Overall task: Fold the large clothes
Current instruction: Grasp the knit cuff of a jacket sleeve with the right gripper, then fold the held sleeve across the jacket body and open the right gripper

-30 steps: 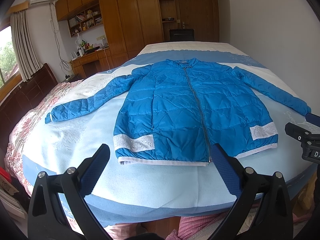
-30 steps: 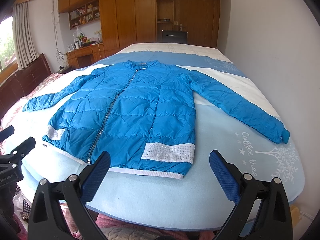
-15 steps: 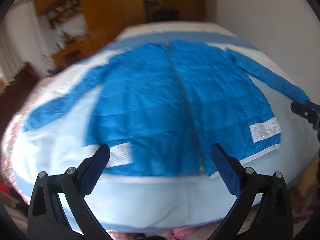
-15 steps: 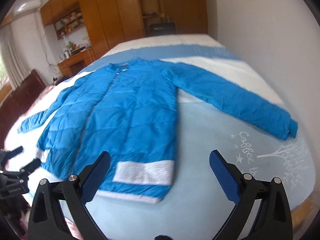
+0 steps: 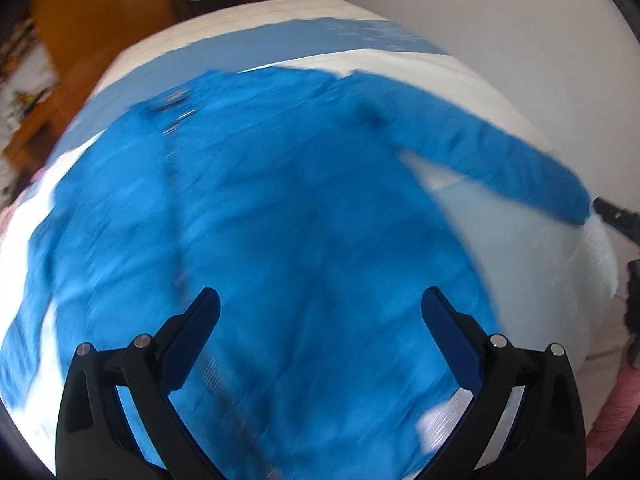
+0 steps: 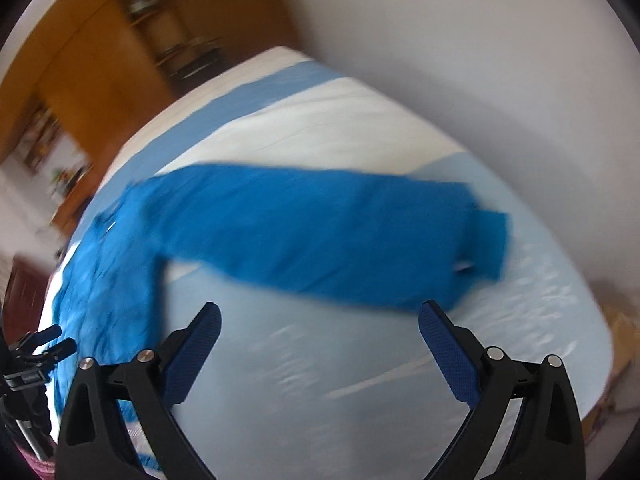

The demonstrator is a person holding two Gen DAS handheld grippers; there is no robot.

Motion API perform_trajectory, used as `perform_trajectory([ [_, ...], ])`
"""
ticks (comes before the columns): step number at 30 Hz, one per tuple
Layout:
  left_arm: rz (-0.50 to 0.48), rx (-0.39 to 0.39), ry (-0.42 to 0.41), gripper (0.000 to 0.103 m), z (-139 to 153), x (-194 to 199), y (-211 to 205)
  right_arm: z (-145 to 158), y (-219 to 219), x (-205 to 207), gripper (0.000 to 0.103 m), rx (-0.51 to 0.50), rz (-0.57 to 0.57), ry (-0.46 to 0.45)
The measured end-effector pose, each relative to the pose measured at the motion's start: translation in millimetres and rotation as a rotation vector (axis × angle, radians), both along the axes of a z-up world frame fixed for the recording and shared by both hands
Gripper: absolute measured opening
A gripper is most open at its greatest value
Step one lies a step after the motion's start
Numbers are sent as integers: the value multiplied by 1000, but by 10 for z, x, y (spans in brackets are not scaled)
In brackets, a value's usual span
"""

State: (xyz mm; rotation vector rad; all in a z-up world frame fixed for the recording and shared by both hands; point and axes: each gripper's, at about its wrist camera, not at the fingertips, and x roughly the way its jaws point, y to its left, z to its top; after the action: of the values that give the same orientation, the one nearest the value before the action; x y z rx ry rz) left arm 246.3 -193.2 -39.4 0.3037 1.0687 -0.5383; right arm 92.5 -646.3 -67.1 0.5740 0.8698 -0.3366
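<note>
Two claws, both spread wide, gripping nothing. Blue quilted puffer jacket [image 5: 280,208] lies flat, front up, on light-blue-and-white bed [image 6: 360,360]. Left claw [image 5: 320,332] hovers over jacket body near hem. Right claw [image 6: 320,336] hangs just short of jacket's outstretched sleeve [image 6: 320,232], near cuff. Likely step: sleeve fold. Advice: pinch cuff edge squarely, lift low, lay sleeve across jacket chest without dragging body.

We see the jacket [image 5: 280,220] flat on the bed [image 5: 520,248] | its sleeve [image 6: 320,240] stretches right | cabinets [image 6: 100,72] far left
</note>
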Motion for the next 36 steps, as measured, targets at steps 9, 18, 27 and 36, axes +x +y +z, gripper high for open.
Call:
perform_trajectory([
  [9, 2, -93, 73, 99, -84, 813, -846, -327, -964, -40, 99, 111, -176, 124],
  [18, 61, -122, 139, 98, -472, 1382, -1029, -549, -1279, 91, 99, 253, -128, 117],
  [27, 104, -184, 189, 83, -647, 1586, -903, -657, -1155, 462, 56, 242, -112, 172],
  [36, 99, -253, 202, 67, -537, 1519, -832, -140, -938, 733, 28, 307, 0, -81],
])
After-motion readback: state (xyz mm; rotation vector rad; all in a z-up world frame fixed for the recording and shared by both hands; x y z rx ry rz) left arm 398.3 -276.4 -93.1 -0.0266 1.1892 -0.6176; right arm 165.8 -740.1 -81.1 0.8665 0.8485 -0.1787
